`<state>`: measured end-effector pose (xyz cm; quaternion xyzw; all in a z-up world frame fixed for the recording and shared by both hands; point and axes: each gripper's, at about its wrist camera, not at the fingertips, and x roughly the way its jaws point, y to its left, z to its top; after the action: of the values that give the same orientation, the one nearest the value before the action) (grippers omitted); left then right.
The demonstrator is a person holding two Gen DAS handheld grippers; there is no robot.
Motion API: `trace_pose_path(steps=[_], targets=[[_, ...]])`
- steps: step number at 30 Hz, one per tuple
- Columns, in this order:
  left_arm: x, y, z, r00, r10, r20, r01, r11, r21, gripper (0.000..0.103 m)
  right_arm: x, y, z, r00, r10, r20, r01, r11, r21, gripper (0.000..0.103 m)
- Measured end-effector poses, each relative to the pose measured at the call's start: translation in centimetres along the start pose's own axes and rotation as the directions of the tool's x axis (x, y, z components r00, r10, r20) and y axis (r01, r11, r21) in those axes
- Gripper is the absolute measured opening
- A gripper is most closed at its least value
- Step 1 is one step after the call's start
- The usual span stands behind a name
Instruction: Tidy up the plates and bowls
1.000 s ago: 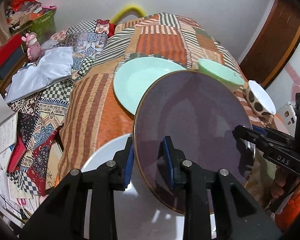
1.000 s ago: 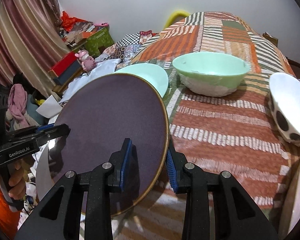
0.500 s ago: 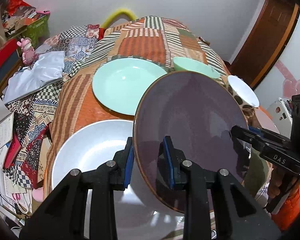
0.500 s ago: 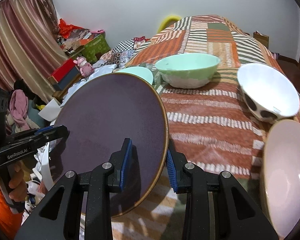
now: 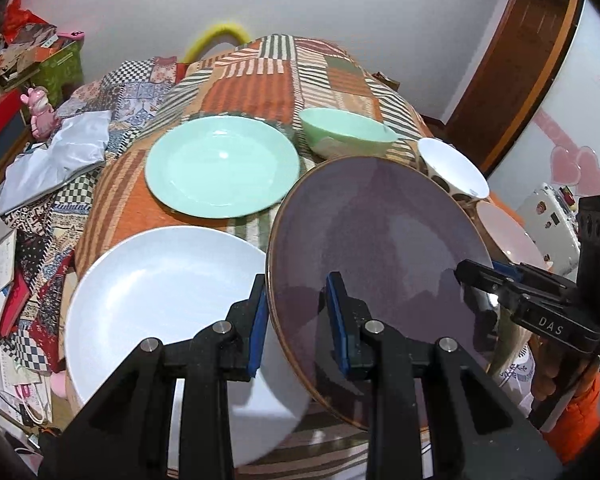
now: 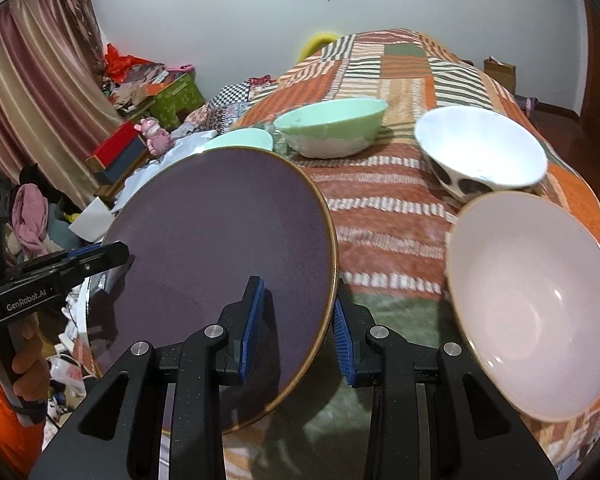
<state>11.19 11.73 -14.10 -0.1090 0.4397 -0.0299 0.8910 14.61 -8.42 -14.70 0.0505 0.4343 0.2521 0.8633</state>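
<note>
The round dark purple ceramic plate with a bronze rim (image 5: pixel 376 236) hangs tilted above the quilt-covered bed (image 6: pixel 392 216), pinched at opposite edges: the left gripper (image 5: pixel 296 316) and the right gripper (image 6: pixel 298 320) each have their jaws clamped on its rim. Below the purple plate's left edge lies the large white plate (image 5: pixel 160 296). If either grip slackens or the hands drift apart, I judge the purple plate could swing down and strike the white one.
</note>
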Motion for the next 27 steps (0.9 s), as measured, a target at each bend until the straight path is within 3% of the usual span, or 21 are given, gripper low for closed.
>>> trace_pose_path(steps=[17,27], targets=[[3.4,-2.0,-0.8,0.998,-0.025,-0.064,0.025,1.0,-0.004,0.027,-1.3,-1.9,-2.0,0.998,-0.056,0.01,0.056,0.997,0.05,0.03],[5.6,-2.7,-1.3,0.993,-0.034,-0.117,0.036,0.999,0.013,0.027,-0.5,-3.5,-2.9,0.997,-0.078,-0.015,0.08,0.987,0.14,0.03]])
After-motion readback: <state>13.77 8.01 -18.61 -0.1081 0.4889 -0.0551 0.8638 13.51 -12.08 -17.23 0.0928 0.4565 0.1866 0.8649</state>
